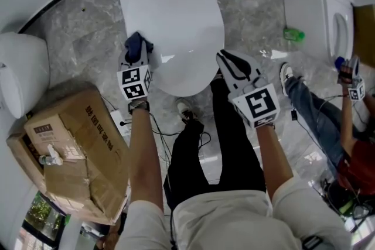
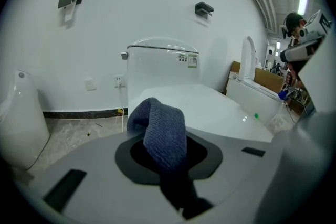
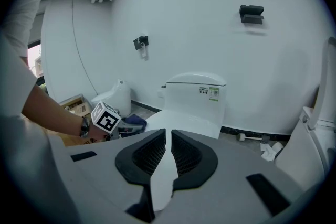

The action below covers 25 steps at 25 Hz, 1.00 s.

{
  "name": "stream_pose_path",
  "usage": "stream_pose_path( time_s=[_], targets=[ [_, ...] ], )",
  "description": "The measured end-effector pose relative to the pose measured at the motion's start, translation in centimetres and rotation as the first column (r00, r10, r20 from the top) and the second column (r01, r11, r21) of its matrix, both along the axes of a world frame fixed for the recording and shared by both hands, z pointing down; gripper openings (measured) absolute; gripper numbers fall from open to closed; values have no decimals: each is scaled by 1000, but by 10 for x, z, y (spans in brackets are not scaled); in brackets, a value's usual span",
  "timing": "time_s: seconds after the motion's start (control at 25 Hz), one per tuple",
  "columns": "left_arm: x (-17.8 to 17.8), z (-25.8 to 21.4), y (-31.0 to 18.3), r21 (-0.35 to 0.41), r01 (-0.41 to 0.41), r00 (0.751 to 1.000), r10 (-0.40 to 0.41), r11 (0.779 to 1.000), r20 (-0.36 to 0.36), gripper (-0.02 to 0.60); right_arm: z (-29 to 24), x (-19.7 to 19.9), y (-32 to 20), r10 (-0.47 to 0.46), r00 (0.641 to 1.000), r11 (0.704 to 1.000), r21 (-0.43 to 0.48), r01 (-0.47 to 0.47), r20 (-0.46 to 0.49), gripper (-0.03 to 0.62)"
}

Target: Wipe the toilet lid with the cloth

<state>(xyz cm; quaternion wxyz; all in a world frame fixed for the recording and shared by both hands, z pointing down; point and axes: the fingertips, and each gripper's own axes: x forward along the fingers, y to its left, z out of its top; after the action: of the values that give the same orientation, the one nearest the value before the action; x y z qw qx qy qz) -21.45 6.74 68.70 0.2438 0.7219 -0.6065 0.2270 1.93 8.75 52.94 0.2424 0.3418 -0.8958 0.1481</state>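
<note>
The white toilet lid (image 1: 176,14) lies closed in front of me. My left gripper (image 1: 138,54) is at the lid's left front edge, shut on a dark blue cloth (image 1: 138,44). In the left gripper view the folded cloth (image 2: 160,128) sticks up from between the jaws of the left gripper (image 2: 168,157), with the lid (image 2: 215,110) just beyond it. My right gripper (image 1: 227,62) is at the lid's right front edge, shut and holding nothing. The right gripper view shows this right gripper (image 3: 168,152) with its jaws nearly touching, the lid (image 3: 184,123) ahead, and the cloth (image 3: 134,122) at left.
A cardboard box (image 1: 70,155) stands on the floor at the left, by a white fixture (image 1: 20,73). A second toilet (image 1: 328,9) and a green item (image 1: 294,34) are at the right. Another person (image 1: 351,126) sits at the far right. My legs are just below the bowl.
</note>
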Motion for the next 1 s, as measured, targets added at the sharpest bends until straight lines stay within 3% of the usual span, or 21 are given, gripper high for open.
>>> stream_pose_path(
  time_s=[0.32, 0.48, 0.76, 1.0],
  targets=[
    [53, -1, 10, -22, -85, 996, 85, 996, 5, 57, -11, 20, 22, 43, 999, 999, -14, -43, 10, 54],
    [84, -3, -3, -51, -73, 997, 74, 996, 4, 58, -13, 44, 21, 31, 999, 998, -48, -30, 9, 54],
    [164, -2, -23, -66, -125, 992, 125, 990, 0, 58, -15, 95, 6, 37, 999, 998, -54, -37, -8, 54],
    [244, 7, -20, -105, -251, 968, 252, 962, -5, 58, -17, 128, 0, 69, 998, 996, -52, -70, -13, 54]
  ],
)
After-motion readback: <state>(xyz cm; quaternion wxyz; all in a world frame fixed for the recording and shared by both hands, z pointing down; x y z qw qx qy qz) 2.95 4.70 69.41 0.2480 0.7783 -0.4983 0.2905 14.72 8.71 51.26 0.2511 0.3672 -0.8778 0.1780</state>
